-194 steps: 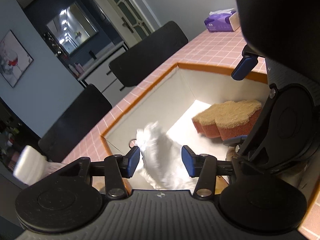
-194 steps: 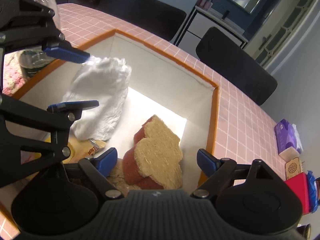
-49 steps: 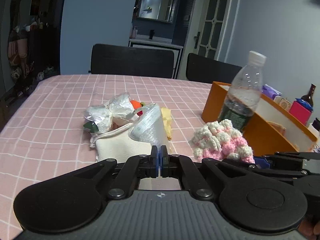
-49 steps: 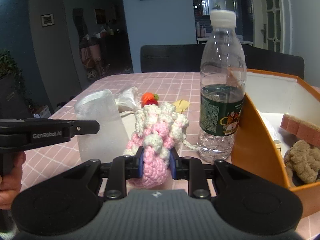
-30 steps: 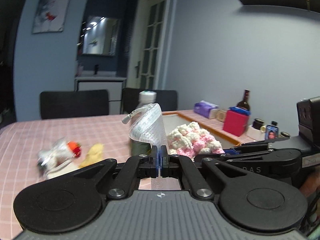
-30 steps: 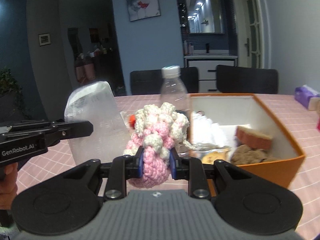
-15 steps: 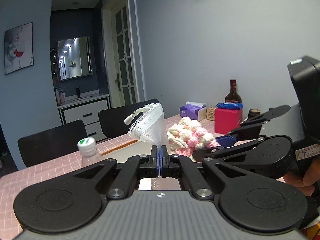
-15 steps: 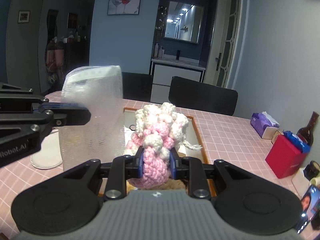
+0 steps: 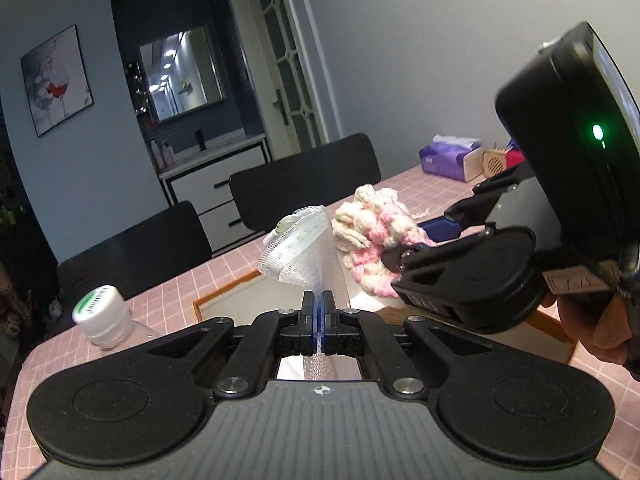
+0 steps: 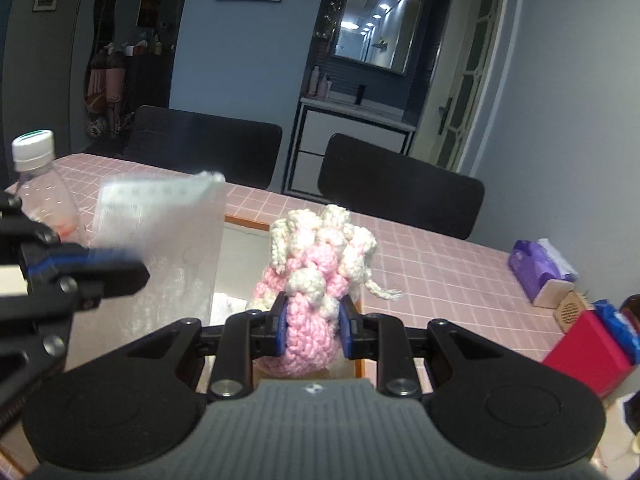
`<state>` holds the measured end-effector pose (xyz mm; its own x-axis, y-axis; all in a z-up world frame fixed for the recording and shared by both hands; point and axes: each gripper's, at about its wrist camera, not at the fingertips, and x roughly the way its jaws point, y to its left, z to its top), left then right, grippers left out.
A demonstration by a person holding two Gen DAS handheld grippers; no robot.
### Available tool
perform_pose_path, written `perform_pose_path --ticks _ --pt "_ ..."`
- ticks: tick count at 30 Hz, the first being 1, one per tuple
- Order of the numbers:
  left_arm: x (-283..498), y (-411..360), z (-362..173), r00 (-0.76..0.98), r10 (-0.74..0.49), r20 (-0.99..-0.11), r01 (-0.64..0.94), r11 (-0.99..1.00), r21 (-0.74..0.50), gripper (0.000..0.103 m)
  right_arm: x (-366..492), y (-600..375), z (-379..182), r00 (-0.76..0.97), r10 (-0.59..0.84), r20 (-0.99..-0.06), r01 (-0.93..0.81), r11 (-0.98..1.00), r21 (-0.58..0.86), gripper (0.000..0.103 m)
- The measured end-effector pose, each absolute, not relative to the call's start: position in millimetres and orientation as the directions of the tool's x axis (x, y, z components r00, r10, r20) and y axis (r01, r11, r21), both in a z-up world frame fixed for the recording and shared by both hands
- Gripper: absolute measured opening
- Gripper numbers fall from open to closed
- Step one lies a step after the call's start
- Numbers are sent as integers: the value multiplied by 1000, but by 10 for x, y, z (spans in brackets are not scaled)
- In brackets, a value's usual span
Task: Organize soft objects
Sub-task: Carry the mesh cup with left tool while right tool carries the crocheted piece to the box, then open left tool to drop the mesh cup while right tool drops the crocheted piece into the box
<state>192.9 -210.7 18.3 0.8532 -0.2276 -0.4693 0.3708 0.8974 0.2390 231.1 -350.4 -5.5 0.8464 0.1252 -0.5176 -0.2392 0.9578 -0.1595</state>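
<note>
Right wrist view: your right gripper (image 10: 312,330) clenches the crocheted pouch (image 10: 316,280), left gripper (image 9: 319,320) pinches the mesh bag (image 9: 304,256); releasing early could miss the orange box (image 9: 224,294).

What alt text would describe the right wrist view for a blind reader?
The right gripper clamps a pink and white crochet piece above an orange-rimmed box on the pink checked table, beside the left gripper's clear mesh bag.

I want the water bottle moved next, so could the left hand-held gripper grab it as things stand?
Probably not yet: the left hand-held gripper is shut on a mesh bag. The water bottle stands uncovered on its left.
</note>
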Motion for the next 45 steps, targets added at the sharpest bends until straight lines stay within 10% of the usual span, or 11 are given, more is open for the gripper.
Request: perform_pose_path --ticks 18,32,45 --pt "2391 -2226 -83 803 -93 -589 322 900 296 2 3168 -3374 -534 696 118 -708 -279 954 -114 30" --pt "2171 -2232 -27 814 -89 -574 308 904 296 48 2893 -3349 -315 735 95 -671 -266 951 -157 58" --pt "1576 -1947 290 862 -202 -465 343 908 242 54 2295 -3380 15 754 43 -656 -197 967 -164 68"
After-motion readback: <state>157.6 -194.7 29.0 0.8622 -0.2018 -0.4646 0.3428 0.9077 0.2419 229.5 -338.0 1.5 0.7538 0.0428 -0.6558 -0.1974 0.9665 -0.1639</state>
